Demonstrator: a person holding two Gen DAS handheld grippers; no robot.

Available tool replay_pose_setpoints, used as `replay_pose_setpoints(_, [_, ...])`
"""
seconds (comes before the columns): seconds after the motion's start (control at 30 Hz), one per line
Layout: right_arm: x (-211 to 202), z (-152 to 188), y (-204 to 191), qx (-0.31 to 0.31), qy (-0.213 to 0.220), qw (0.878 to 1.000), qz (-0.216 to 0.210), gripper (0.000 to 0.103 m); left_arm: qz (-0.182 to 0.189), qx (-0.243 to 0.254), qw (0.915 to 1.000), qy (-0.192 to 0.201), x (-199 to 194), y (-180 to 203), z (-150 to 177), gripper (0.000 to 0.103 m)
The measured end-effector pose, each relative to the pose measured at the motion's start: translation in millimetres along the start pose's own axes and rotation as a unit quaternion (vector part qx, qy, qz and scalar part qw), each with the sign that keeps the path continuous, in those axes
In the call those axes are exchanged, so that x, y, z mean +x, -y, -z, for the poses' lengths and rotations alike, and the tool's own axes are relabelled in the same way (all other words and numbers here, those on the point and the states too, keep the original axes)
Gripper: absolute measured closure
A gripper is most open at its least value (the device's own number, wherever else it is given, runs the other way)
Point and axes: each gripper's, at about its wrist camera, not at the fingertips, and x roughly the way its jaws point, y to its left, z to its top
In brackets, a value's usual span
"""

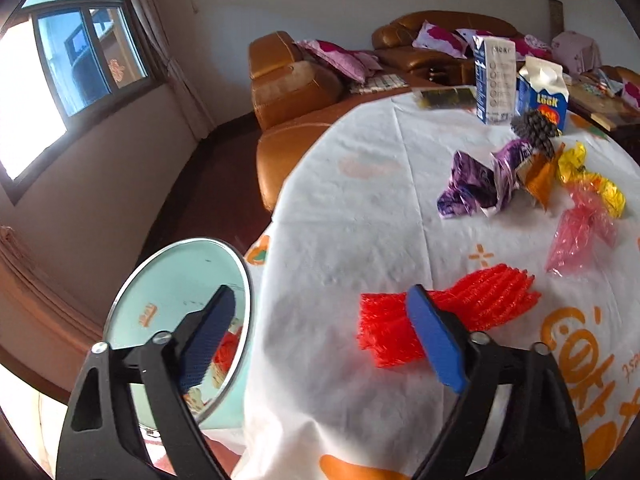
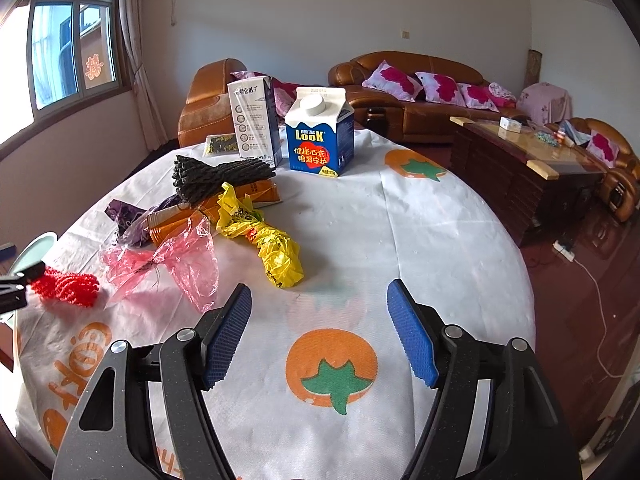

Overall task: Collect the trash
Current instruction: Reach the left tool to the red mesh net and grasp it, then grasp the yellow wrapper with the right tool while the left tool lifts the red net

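My left gripper (image 1: 320, 340) is open over the table's left edge. A red foam net (image 1: 480, 304) lies on the cloth behind its right finger; the same net shows in the right wrist view (image 2: 68, 288). A pale green bin (image 1: 168, 304) stands beside the table under the left finger, with some red trash inside. Farther on lie a purple wrapper (image 1: 476, 184), an orange packet (image 2: 224, 204), a pink plastic bag (image 2: 176, 260), a yellow bag (image 2: 272, 244) and a black foam net (image 2: 216, 176). My right gripper (image 2: 320, 332) is open and empty above the cloth.
Two upright cartons stand at the table's far side: a blue LOOK carton (image 2: 320, 136) and a tall white carton (image 2: 256, 120). The round table (image 2: 440, 240) has a white cloth with orange prints. Brown sofas (image 2: 420, 96) and a dark coffee table (image 2: 520, 160) stand beyond.
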Motion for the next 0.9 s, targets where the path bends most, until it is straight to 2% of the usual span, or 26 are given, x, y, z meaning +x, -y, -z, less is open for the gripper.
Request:
replay_pose_setpoints(0.03, [0, 0, 1, 0.002, -0.001, 1.0, -0.001, 0.033, 0.006, 0.003, 1.0, -0.002, 3, 3, 0, 0.034])
replay_pose_setpoints(0.1, [1, 0, 2, 0.005, -0.004, 1.0, -0.002, 0.033, 0.022, 0.005, 0.9998, -0.002, 6, 9, 1, 0.041])
replay_pose_setpoints(0.13, [1, 0, 2, 0.006, -0.004, 1.0, -0.003, 0.033, 0.028, 0.006, 0.9996, -0.002, 6, 10, 1, 0.049])
replay_pose_setpoints(0.27, [2, 0, 2, 0.007, -0.006, 1.0, 0.0, 0.033, 0.053, 0.024, 0.9983, 0.004, 1, 24, 5, 0.071])
replay_pose_setpoints(0.3, [2, 0, 2, 0.007, -0.007, 1.0, 0.001, 0.033, 0.06, 0.027, 0.9978, 0.006, 0, 27, 6, 0.081])
replay_pose_setpoints(0.5, [14, -5, 2, 0.009, -0.043, 0.999, -0.003, 0.033, 0.082, 0.035, 0.996, 0.008, -3, 33, 4, 0.088])
replay_pose_setpoints(0.73, [30, -19, -6, 0.018, -0.061, 0.998, -0.02, 0.039, 0.095, 0.01, 0.9952, 0.025, -14, 25, -4, 0.093])
replay_pose_setpoints(0.83, [43, -27, -10, 0.021, -0.077, 0.996, -0.031, 0.045, 0.096, 0.002, 0.9949, 0.032, -19, 21, -7, 0.093])
replay_pose_setpoints(0.9, [52, -30, -8, 0.027, -0.09, 0.995, -0.039, 0.055, 0.096, -0.002, 0.9947, 0.036, -21, 18, -9, 0.093])
